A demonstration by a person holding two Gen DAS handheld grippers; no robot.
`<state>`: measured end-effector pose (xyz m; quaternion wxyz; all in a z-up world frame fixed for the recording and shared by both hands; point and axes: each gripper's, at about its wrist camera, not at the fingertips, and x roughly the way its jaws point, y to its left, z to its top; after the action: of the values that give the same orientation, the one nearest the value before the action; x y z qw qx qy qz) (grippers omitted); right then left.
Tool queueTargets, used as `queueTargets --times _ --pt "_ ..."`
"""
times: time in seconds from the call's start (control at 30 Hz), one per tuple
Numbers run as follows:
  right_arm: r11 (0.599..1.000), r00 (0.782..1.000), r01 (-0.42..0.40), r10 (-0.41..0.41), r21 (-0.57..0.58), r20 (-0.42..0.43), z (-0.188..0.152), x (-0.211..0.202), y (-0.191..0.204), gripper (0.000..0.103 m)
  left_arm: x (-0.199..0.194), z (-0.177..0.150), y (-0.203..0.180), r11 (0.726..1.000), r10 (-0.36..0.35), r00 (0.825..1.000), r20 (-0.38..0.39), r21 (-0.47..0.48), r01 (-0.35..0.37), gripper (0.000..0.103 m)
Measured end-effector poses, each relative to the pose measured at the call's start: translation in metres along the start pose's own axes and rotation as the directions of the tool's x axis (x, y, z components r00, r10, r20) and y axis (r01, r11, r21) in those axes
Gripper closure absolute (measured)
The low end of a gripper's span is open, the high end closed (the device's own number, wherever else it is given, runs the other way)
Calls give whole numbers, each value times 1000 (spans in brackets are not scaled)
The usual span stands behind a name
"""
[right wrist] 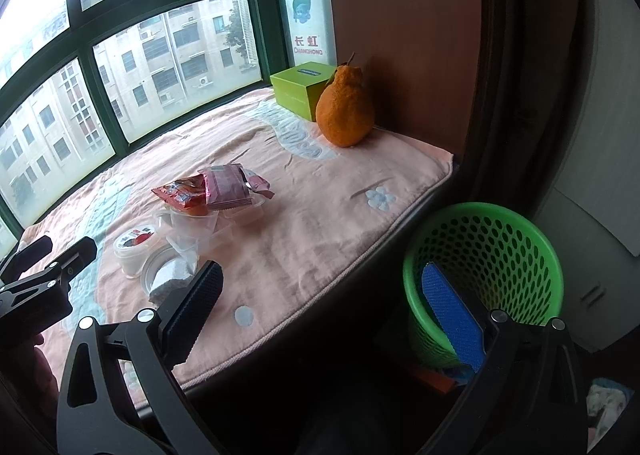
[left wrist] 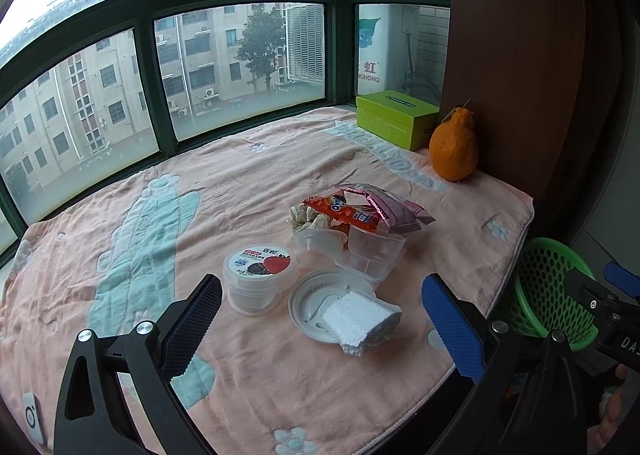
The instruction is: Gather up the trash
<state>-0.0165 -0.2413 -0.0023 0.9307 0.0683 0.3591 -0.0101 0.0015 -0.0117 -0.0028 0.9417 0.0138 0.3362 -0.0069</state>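
A heap of trash lies on the pink blanket (left wrist: 248,183): a white yogurt cup (left wrist: 259,277), a round plastic lid (left wrist: 316,307) with a white foam block (left wrist: 360,321) on it, clear plastic cups (left wrist: 366,251), a red snack wrapper (left wrist: 344,211), a pink wrapper (left wrist: 388,207) and some crumpled scraps (left wrist: 308,217). My left gripper (left wrist: 320,319) is open and empty, just short of the foam block. My right gripper (right wrist: 320,307) is open and empty, over the blanket's edge next to the green mesh bin (right wrist: 492,263). The heap also shows in the right wrist view (right wrist: 192,223).
A green box (left wrist: 396,119) and a large orange citrus fruit (left wrist: 454,147) stand at the back right against a brown panel (left wrist: 520,55). Windows run along the far side. The green bin (left wrist: 552,295) stands on the floor right of the ledge.
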Motion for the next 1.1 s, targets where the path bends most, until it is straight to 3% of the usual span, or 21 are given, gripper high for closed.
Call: queueTargets --times 1.1 --pt "1000 1000 14 -15 12 4 -2 -1 -5 4 1 1 -6 1000 0 1000 -6 0 0 6"
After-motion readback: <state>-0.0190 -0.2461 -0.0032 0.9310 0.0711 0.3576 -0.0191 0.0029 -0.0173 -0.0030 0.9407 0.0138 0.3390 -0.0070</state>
